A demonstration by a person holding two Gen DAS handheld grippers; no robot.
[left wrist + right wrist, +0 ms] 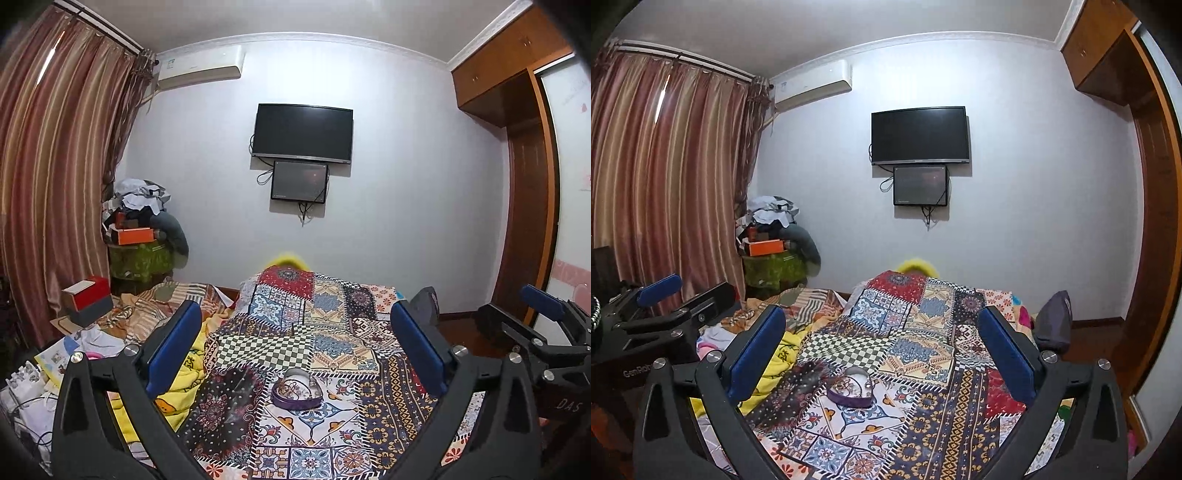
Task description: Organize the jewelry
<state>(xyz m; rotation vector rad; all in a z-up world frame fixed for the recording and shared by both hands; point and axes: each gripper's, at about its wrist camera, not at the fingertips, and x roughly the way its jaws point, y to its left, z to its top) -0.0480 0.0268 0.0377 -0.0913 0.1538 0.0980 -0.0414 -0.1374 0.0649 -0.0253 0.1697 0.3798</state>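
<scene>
A bedroom with a pale wall (406, 155) holds a bed (155, 314) spread with a patchwork cloth (332, 332) of many patterns, a dark television (303, 133) and a smaller screen (299, 181) mounted above its far end. Striped curtains (55, 166) hang at the left beside a heap of clothes and boxes (140, 218), whose contents are hard to make out. On the cloth sits a purple heart-shaped box (296, 388), open, with tangled jewelry (291, 387) inside too small to tell apart. The left tongs (295, 354) hang wide apart above the bed, the box lying between and just beyond the blue pads (173, 350). The right tongs (882, 354) also gape wide and empty, the box left of centre between them.
</scene>
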